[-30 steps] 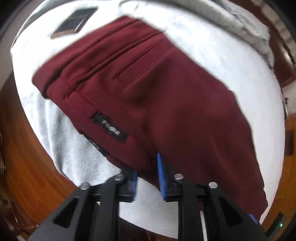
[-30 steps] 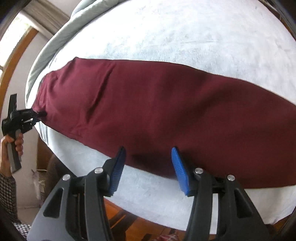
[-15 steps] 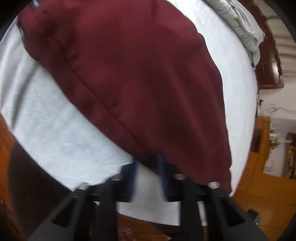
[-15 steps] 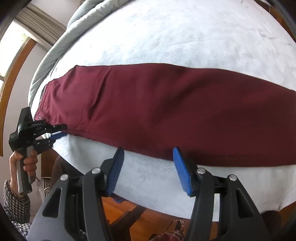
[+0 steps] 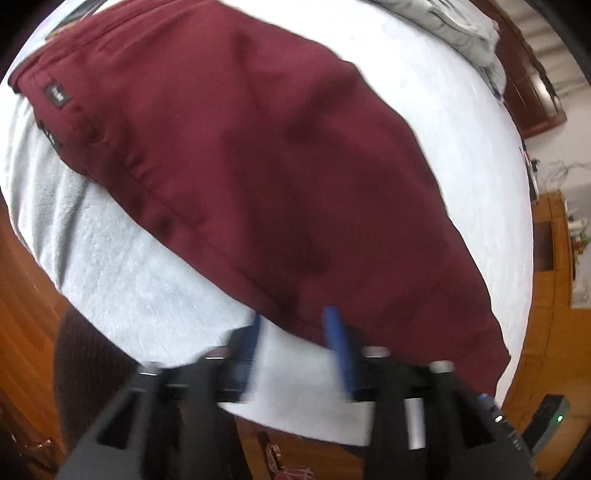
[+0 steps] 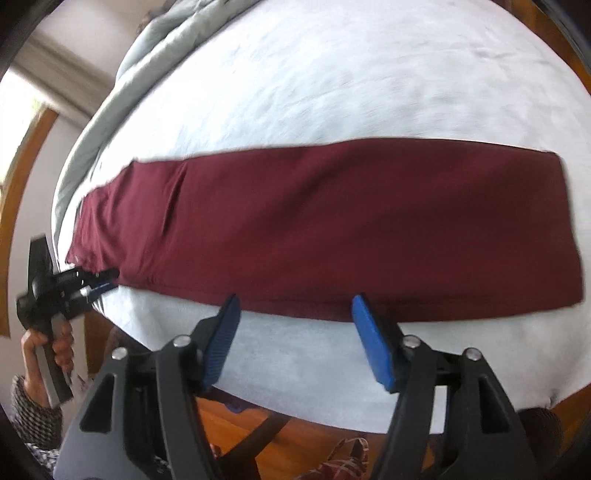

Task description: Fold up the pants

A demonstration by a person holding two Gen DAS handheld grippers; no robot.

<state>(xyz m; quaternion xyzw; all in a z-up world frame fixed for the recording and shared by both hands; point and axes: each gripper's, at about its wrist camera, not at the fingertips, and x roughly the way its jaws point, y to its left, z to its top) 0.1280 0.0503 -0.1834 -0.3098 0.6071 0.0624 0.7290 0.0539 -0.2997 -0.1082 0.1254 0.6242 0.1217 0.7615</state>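
I've got the maroon pants (image 6: 332, 229) lying flat in one long strip across the white bed (image 6: 314, 74), waist end out at 9 o'clock in my right view. My right tongs (image 6: 295, 306) are spread wide apart, empty, hovering just off the near edge of the fabric. My left tongs (image 5: 295, 325) are apart too, blurred, blue pads at the near edge of the pants but clamping nothing. Left view shows the black label (image 5: 57, 96) up at 10 o'clock, and a grey duvet (image 5: 461, 26) bunched at 1 o'clock
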